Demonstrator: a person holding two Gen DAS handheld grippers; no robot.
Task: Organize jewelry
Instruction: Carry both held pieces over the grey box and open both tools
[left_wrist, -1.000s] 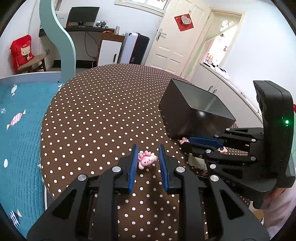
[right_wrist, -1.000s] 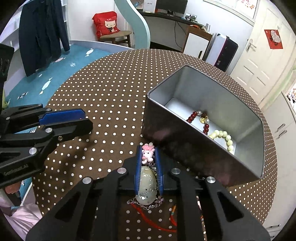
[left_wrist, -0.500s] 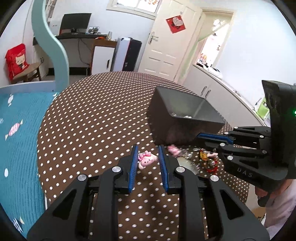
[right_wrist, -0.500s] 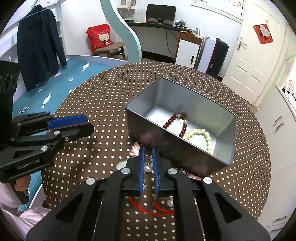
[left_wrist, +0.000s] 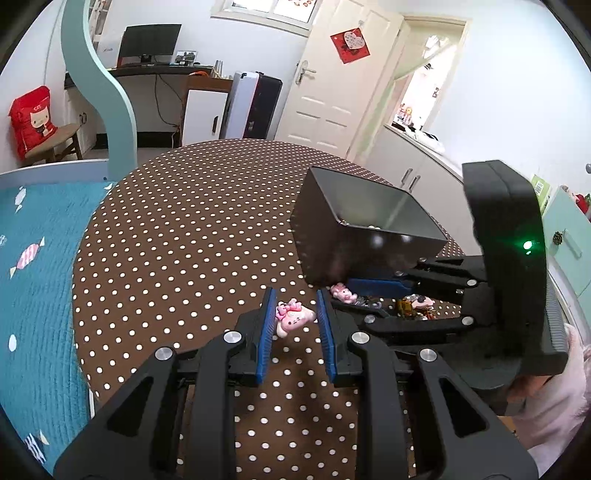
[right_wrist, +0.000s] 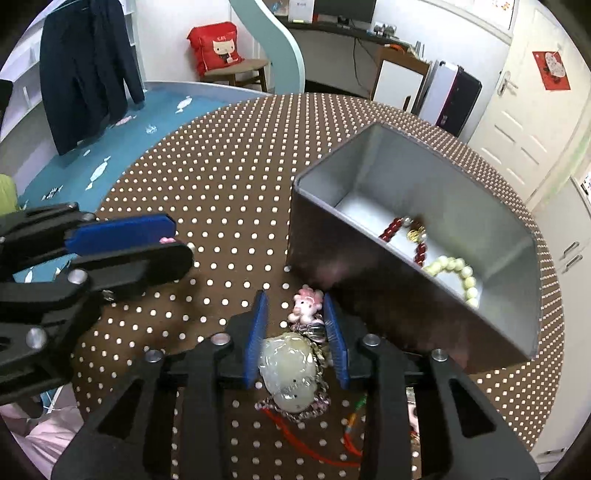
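A grey metal box (right_wrist: 436, 192) stands on the polka-dot table (right_wrist: 221, 192) and holds a red bead bracelet (right_wrist: 406, 232) and a pale bead bracelet (right_wrist: 458, 273). My right gripper (right_wrist: 295, 328) is open, its jaws either side of a pale jade pendant (right_wrist: 290, 373) on a chain, with a small pink charm (right_wrist: 306, 302) at its tips. My left gripper (left_wrist: 295, 314) is open around another pink charm (left_wrist: 293, 317) lying on the table. The box also shows in the left wrist view (left_wrist: 365, 229).
A red cord (right_wrist: 314, 454) trails from the pendant toward me. More small trinkets (left_wrist: 410, 302) lie by the box's near wall under the right gripper. The table's round edge (left_wrist: 83, 295) drops to a blue bed on the left.
My right gripper, shut and raised half a second ago, has come down and opened around the jade pendant. The left gripper has stayed around its pink charm.
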